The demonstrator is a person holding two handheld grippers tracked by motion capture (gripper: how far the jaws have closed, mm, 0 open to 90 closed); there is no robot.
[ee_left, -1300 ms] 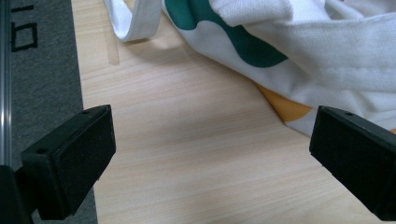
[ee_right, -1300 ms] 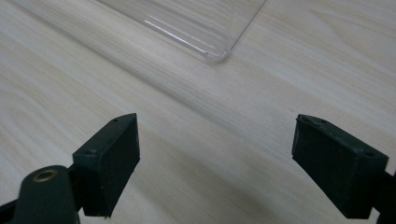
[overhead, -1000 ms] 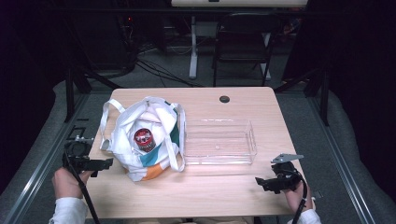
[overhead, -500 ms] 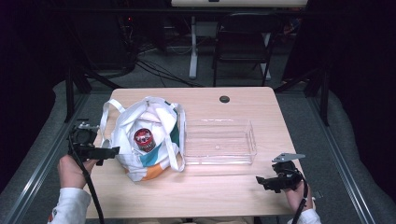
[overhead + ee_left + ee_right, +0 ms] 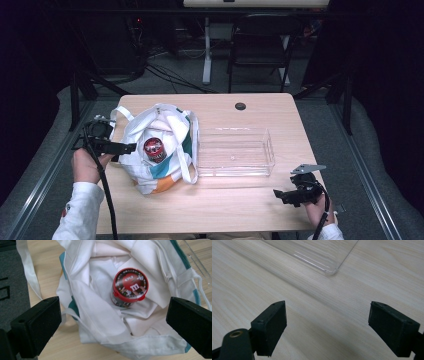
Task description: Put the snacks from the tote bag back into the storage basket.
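Bag: a white cloth bag (image 5: 159, 150) with teal and orange patches lies on the left part of the table (image 5: 240, 210), its mouth open upward and its straps loose around it.
Jar: a small jar with a red lid (image 5: 130, 286) stands inside the bag, deep among the white folds; in the high view the red lid (image 5: 154, 148) shows in the bag mouth.
Tray: a clear plastic tray (image 5: 235, 152) sits just beside the bag on its right, and it looks empty.
Left gripper: the left gripper (image 5: 112, 325) hangs above the left edge of the bag, the fingers wide apart and holding nothing, with the jar between them but farther in.
Right gripper: the right gripper (image 5: 327, 325) rests low near the front right of the table, the fingers wide apart and empty, one corner of the tray ahead of it.
Risk of cloth: if the left fingers go down for the jar, I think they can pinch a fold or a strap together with it, and then the whole bag lifts.
Risk of slip: the round lid gives little hold, so a grip only on the lid may slide off.
Risk of tipping: the jar stands on soft cloth, so a push from one finger may tilt it deeper into the folds.
Risk of bag moving: nothing holds the bag, so it may drag toward the tray.
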